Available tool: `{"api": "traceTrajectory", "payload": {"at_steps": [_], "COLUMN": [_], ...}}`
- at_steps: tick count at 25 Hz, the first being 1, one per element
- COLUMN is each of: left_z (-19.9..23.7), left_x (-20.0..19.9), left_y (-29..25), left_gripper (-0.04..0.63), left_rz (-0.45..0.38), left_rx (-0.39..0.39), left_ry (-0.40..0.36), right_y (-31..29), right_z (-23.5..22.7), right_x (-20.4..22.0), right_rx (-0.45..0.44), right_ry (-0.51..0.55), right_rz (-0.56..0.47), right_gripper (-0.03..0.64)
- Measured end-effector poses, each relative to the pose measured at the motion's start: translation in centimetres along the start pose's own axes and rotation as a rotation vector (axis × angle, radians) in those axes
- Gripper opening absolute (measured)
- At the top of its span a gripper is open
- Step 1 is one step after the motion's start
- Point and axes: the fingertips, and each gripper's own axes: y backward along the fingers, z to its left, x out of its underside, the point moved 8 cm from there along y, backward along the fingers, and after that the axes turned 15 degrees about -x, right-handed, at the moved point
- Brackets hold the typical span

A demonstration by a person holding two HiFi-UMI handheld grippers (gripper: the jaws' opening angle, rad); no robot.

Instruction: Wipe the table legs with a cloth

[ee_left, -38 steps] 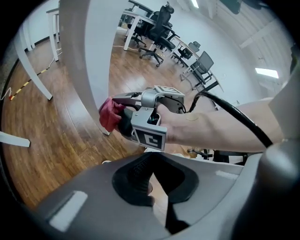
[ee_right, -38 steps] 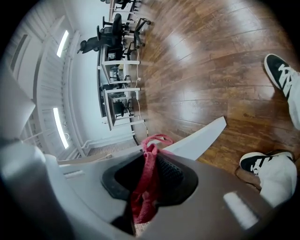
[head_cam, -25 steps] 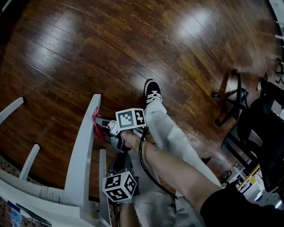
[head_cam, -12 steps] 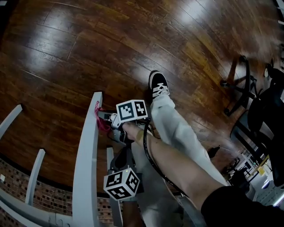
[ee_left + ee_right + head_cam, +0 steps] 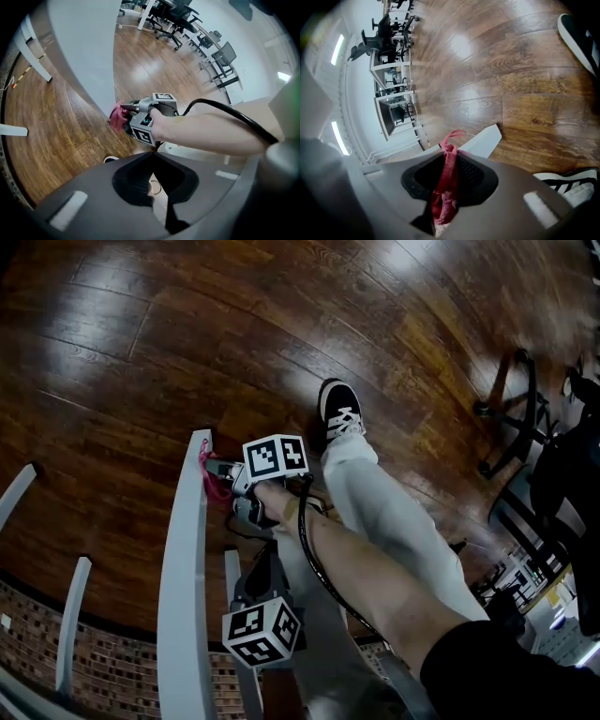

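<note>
At the bottom centre of the head view, the left gripper (image 5: 151,153) has its jaws together on nothing. Just above it, the right gripper (image 5: 449,153) is clamped on the red cloth (image 5: 445,190), which presses against the white table leg (image 5: 186,568) near its foot. Beyond lie a black shoe (image 5: 338,412) and the wooden floor (image 5: 187,343).

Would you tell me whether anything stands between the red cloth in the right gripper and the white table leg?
Nothing visible does. The right gripper is shut on the red cloth, and the cloth appears to lie directly against the white table leg near its foot.
</note>
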Motion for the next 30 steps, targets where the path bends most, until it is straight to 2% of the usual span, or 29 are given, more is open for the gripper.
{"api": "traceTrajectory", "payload": {"at_steps": [8, 14, 30], "left_z": [-1.5, -2.0, -1.4], "left_x": [-1.4, -2.1, -1.5], "left_y": [-1.5, -3.2, -3.5], "left_gripper": [0.002, 0.002, 0.002], "left_rz": [-0.038, -0.069, -0.025], "left_rx": [0.000, -0.001, -0.046], "left_ry": [-0.041, -0.028, -0.026], "right_y": [-1.3, -2.2, -4.6], "right_z": [-3.2, -5.0, -9.6], "right_x": [-1.7, -3.3, -6.4], "right_rx": [0.018, 0.061, 0.153], "right_ry": [0.015, 0.078, 0.111], "right_rz": [0.034, 0.083, 0.134], "right_gripper": [0.074, 0.072, 0.078]}}
